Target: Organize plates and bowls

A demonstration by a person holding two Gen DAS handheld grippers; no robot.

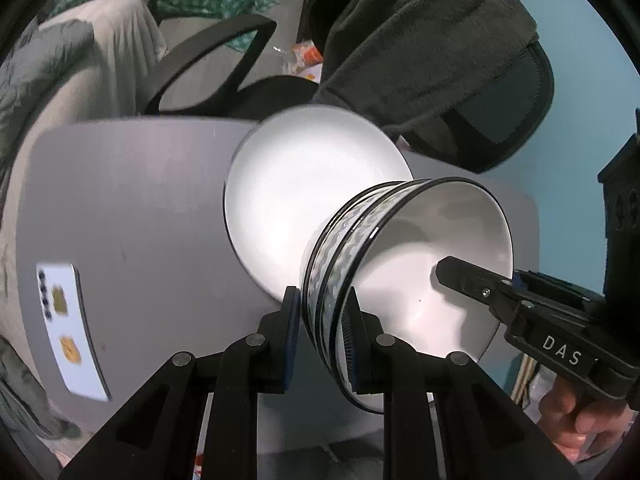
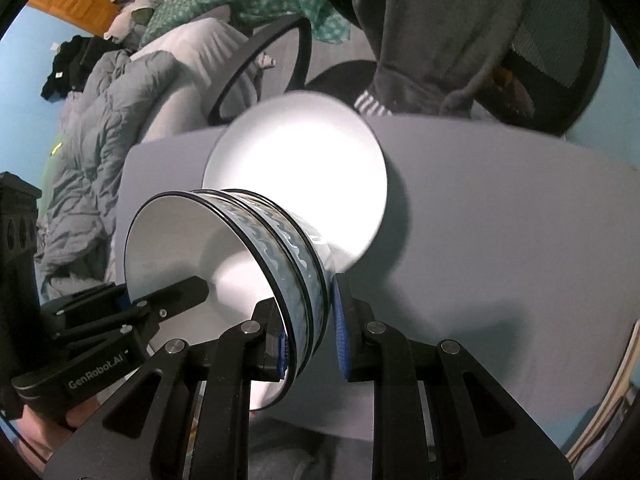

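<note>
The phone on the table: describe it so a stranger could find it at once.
Start at the grey table in the left wrist view, which bears a white plate and, held over it, two nested bowls. Look to the table's left edge: the phone lies flat there, well clear of the dishes. It is the only thin rectangular slab, white with gold stickers and a row of dark lenses.

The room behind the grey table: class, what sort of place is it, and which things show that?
Probably a bedroom used as a workspace: a rumpled grey duvet on a bed, an office chair draped with a hoodie, and heaped clothes.
</note>
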